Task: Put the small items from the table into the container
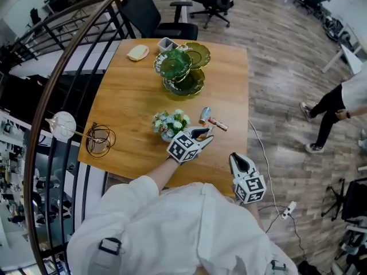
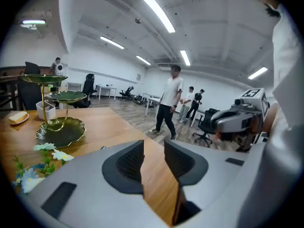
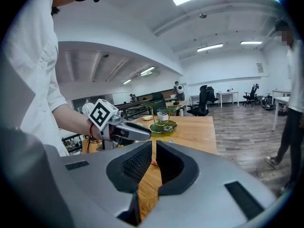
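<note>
Smooth wooden table [image 1: 137,96], glossy green dishes [image 1: 175,65] (glass-like).

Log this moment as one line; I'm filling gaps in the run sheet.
left tool: open, empty, near wrapped bar | right tool: shut, empty | wrapped bar, small can: on table

Head view overhead; gripper views along table [image 1: 132,96]

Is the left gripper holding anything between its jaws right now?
No. The left gripper has its jaws apart, and only the bare wooden table shows in the gap between them.
</note>
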